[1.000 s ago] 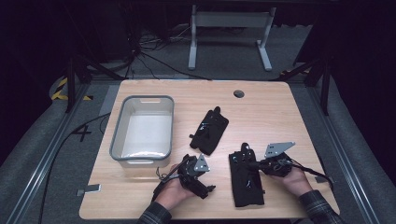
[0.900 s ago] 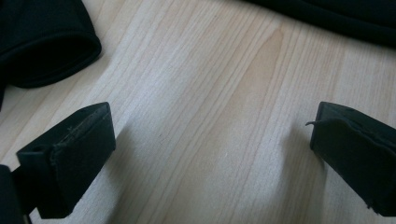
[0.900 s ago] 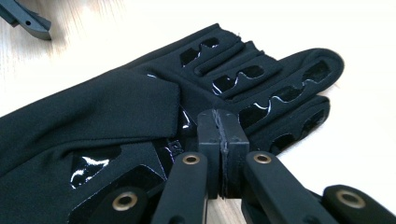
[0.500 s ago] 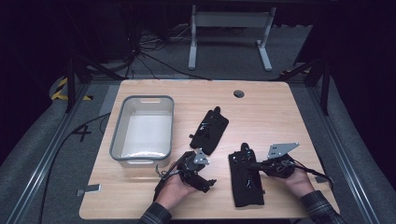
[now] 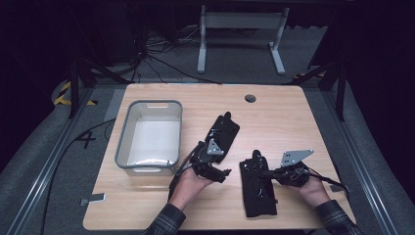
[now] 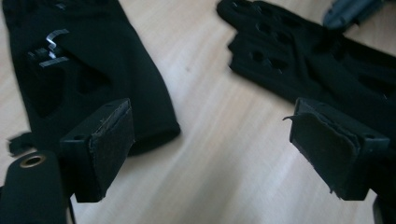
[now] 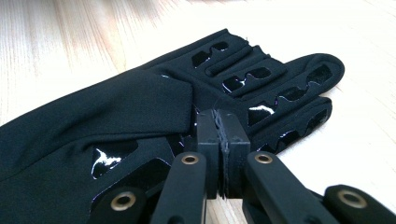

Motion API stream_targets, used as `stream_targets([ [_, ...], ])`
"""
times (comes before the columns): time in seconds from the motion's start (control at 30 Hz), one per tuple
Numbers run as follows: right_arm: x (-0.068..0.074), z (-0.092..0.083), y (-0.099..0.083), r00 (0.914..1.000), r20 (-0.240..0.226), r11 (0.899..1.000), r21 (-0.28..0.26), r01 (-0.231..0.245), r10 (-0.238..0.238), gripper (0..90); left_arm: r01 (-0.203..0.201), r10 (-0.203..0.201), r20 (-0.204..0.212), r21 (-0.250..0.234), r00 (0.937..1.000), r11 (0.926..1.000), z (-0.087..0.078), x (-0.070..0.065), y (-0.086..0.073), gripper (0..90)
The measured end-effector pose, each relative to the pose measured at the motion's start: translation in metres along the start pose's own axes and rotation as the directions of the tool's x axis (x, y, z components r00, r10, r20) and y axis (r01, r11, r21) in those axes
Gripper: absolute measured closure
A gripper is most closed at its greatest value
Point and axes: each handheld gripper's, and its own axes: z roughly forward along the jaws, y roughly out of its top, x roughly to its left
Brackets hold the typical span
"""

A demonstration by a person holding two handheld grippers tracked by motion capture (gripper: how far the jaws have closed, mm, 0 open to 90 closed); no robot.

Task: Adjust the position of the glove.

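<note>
Black fabric lies nearest us: the near glove [image 5: 258,188] rests flat on the wooden table [image 5: 293,117], close to the front edge, fingers pointing away from us. Our right gripper [image 5: 274,174] sits at that glove's right side, and in the right gripper view [image 7: 219,140] its jaws are pressed together. A fold of the glove [image 7: 140,107] lies right at the pads, but whether they pinch any cloth we cannot tell.

Our left gripper [image 5: 211,166] hangs above the table between the two gloves. In the left gripper view its jaws stand spread wide with bare wood between them; they have just been closing a little, and nothing is caught between the pads [image 6: 112,135]. That view shows a glove cuff [image 6: 93,74] on one side and the other glove's fingers [image 6: 299,56] on the other, both lying loose on the wood.

A little farther off, the far glove [image 5: 222,136] lies on a slant near the middle of the table, touching neither gripper as far as we can see. Just to its left stands the grey bin [image 5: 149,169], empty. Beyond that, a round hole [image 5: 250,98] sits near the far edge.

We judge the work barely begun: both gloves are still on the table and the bin holds nothing. Gripping each glove and carrying it over, if that is the aim, is all still to do.
</note>
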Motion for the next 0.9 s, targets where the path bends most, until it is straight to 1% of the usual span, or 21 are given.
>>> stream_targets([
  [0.07,0.0,0.0,0.0,1.0,-0.003,1.0,0.001,0.001,-0.001,89.1,0.017,-0.017,-0.021,0.004,0.9996,0.9999,0.001,0.004,0.006,16.0],
  [0.1,0.0,0.0,0.0,1.0,-0.003,1.0,0.001,0.001,-0.001,89.1,0.017,-0.017,-0.021,0.004,0.9996,0.9999,0.001,0.004,0.006,16.8],
  [0.13,0.0,0.0,0.0,1.0,-0.004,1.0,0.003,0.001,-0.001,89.0,0.026,-0.026,-0.031,-0.002,0.9992,0.9997,0.001,0.01,0.011,20.5],
  [0.17,0.0,0.0,0.0,1.0,-0.004,1.0,0.003,0.001,-0.001,89.0,0.026,-0.026,-0.031,-0.002,0.9992,0.9997,0.001,0.01,0.011,21.6],
  [0.23,-0.001,0.0,0.001,1.0,-0.006,1.0,0.001,0.001,-0.001,89.1,0.036,-0.035,-0.052,0.009,0.998,0.9993,0.004,0.016,0.017,22.6],
  [0.3,-0.002,0.0,0.001,1.0,-0.009,1.0,-0.003,0.002,-0.002,89.1,0.046,-0.046,-0.057,-0.004,0.9973,0.999,0.006,0.021,0.02,26.0],
  [0.33,-0.002,0.0,0.001,1.0,-0.008,1.0,-0.004,0.001,-0.002,89.1,0.05,-0.05,-0.065,0.003,0.9966,0.9987,0.008,0.024,0.022,27.3],
  [0.4,-0.002,0.001,0.001,1.0,-0.009,1.0,-0.001,0.003,-0.003,89.1,0.055,-0.054,-0.064,0.006,0.9965,0.9985,0.013,0.028,0.026,31.1],
  [0.47,-0.002,0.0,0.001,0.9999,-0.01,1.0,-0.003,0.003,-0.003,89.1,0.062,-0.062,-0.06,0.001,0.9963,0.998,0.017,0.032,0.028,39.5],
  [0.5,-0.002,0.0,0.001,0.9999,-0.01,1.0,-0.003,0.003,-0.003,89.1,0.069,-0.069,-0.057,0.01,0.996,0.9975,0.02,0.033,0.029,42.9],
  [0.53,-0.002,-0.001,0.001,1.0,-0.009,1.0,-0.005,0.003,-0.003,89.1,0.068,-0.066,-0.056,0.023,0.9962,0.9975,0.022,0.035,0.03,46.9],
  [0.6,-0.002,-0.001,0.001,1.0,-0.006,1.0,-0.003,0.003,-0.003,89.1,0.07,-0.068,-0.061,0.027,0.9958,0.9972,0.027,0.04,0.033,55.3],
  [0.63,-0.002,-0.002,0.001,1.0,-0.006,1.0,-0.002,0.004,-0.004,89.2,0.07,-0.067,-0.066,0.035,0.9956,0.997,0.029,0.042,0.035,62.1],
  [0.67,-0.002,-0.002,0.001,1.0,-0.006,1.0,-0.002,0.004,-0.004,89.1,0.068,-0.065,-0.071,0.043,0.9954,0.9968,0.031,0.044,0.035,67.1],
  [0.73,-0.001,-0.002,0.001,1.0,-0.006,1.0,-0.003,0.002,-0.002,89.2,0.075,-0.069,-0.082,0.069,0.9943,0.9948,0.036,0.047,0.035,78.4],
  [0.83,0.0,-0.003,0.0,1.0,-0.004,1.0,-0.001,0.004,-0.004,89.2,0.085,-0.075,-0.089,0.113,0.9932,0.99,0.042,0.051,0.032,88.2],
  [0.9,0.0,-0.003,-0.001,1.0,-0.006,1.0,-0.002,0.002,-0.002,89.2,0.085,-0.072,-0.092,0.14,0.9932,0.9865,0.046,0.052,0.028,89.4],
])
